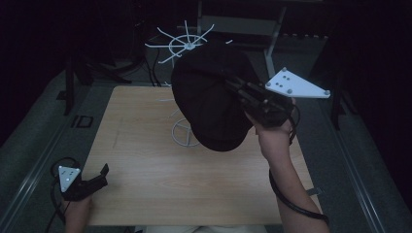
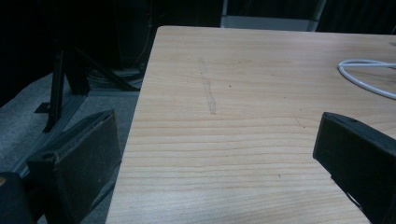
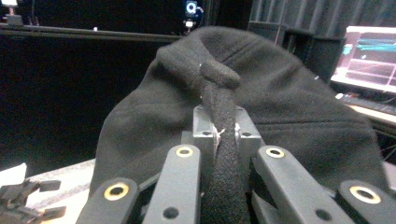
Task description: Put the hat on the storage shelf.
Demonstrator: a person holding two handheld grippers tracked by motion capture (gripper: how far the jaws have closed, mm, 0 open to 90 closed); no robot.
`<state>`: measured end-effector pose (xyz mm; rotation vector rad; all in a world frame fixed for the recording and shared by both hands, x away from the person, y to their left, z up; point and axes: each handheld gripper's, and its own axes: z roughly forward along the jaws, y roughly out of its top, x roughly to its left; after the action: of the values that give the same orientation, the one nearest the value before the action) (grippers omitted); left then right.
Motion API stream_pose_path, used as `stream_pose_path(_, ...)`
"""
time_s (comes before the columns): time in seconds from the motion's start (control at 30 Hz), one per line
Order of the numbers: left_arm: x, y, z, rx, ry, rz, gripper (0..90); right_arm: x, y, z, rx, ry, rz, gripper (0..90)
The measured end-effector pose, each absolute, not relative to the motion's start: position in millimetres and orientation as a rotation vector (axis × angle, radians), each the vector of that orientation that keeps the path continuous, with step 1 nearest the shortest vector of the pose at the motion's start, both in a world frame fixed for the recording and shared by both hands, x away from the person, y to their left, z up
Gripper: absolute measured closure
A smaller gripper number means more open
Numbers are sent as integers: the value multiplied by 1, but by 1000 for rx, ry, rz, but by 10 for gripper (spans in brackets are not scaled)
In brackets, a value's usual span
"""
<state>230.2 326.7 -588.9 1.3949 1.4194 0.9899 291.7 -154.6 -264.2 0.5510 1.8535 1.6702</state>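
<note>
Two grippers, only one loaded. Nearest the person, the left gripper (image 1: pixel 97 178) sits low at the near-left corner of the table (image 1: pixel 145 184), jaws spread wide with nothing between them; in the left gripper view bare wood shows in the gap, one jaw hanging off the table's left edge. Wrist low, hand resting, well apart from the action.

Farther in, the right gripper (image 1: pixel 243 92) is raised over the table's far-right part, forearm coming up from the bottom right, jaws pointing up and to the far left. Jaws pressed together on a fold of the black cap (image 1: pixel 209 102); in the right gripper view the pinched band of fabric (image 3: pixel 223 154) runs straight up between them and the crown bulges beyond. Cap hangs in the air, off the table, clearly the right hand's thing.

Beyond and just under the cap is the white wire stand (image 1: pixel 187 44), ring base (image 1: pixel 182 133) on the table, spoked top poking out past the cap's far edge. Cap lies between jaws and stand top, so likely move is forward and down onto the spokes, or the reverse; cannot tell which
</note>
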Motion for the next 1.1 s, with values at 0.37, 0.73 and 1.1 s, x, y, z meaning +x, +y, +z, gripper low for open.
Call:
stream_pose_path(0.37,230,327,-589,1394,1416,987,15,307,-151,-296,603,1911,1671,823)
stream_pose_path(0.73,230,327,-589,1393,1418,985,15,314,-147,-316,629,1945,1643,746)
stream_pose_path(1.1,230,327,-589,1392,1418,980,15,309,-160,-327,647,1941,1662,328)
